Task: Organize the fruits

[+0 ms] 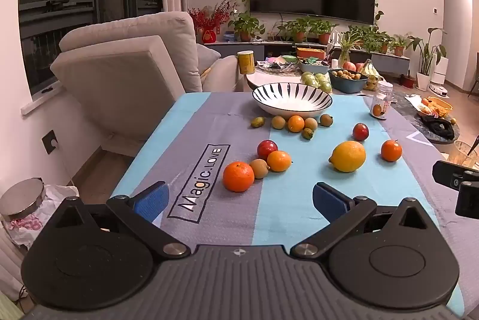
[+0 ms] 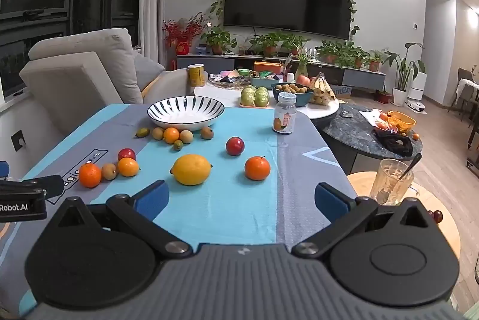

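Here, both tongs hover over the near edge of the counter (image 1: 209,110), which is covered by a blue-and-grey striped cloth. The left tongs (image 1: 241,198) stand wide open with nothing between the blue pads, facing a large round orange (image 1: 238,177). Just beside it lie a small brownish fruit (image 1: 259,168), a smaller orange citrus (image 1: 279,161) and a dark red plum (image 1: 267,148), clustered together. The right tongs (image 2: 241,197) are also parted and empty, facing a big yellow lemon (image 2: 191,169). Near the lemon sit a stemmed mandarin (image 2: 257,168) and a second red plum (image 2: 235,146). At the far end stands a white bowl with black stripes (image 2: 185,110), empty, with several small fruits (image 2: 171,135) lined up just before it.
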A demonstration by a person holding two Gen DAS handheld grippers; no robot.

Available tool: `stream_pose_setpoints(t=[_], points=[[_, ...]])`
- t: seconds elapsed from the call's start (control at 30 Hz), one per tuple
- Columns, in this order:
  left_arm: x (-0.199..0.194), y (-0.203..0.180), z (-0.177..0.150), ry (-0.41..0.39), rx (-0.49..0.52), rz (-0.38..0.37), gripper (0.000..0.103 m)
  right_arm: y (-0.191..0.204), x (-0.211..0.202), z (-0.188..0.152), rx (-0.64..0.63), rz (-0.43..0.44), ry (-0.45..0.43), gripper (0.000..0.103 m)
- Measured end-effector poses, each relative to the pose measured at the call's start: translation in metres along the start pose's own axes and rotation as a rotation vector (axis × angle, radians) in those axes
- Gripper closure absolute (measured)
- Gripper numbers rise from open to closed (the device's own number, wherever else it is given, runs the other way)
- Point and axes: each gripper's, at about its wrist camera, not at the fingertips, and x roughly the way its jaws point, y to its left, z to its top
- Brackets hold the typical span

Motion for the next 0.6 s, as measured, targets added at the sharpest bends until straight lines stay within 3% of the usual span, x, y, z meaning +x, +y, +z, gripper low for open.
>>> stream_pose_setpoints(t=[0.6], points=[[-0.0010,0.0028,0.0003,-0.001,-0.005,-0.001,0.000,-0.0014,0.0005,-0.0002,0.020,-0.007,-0.002,0.032]])
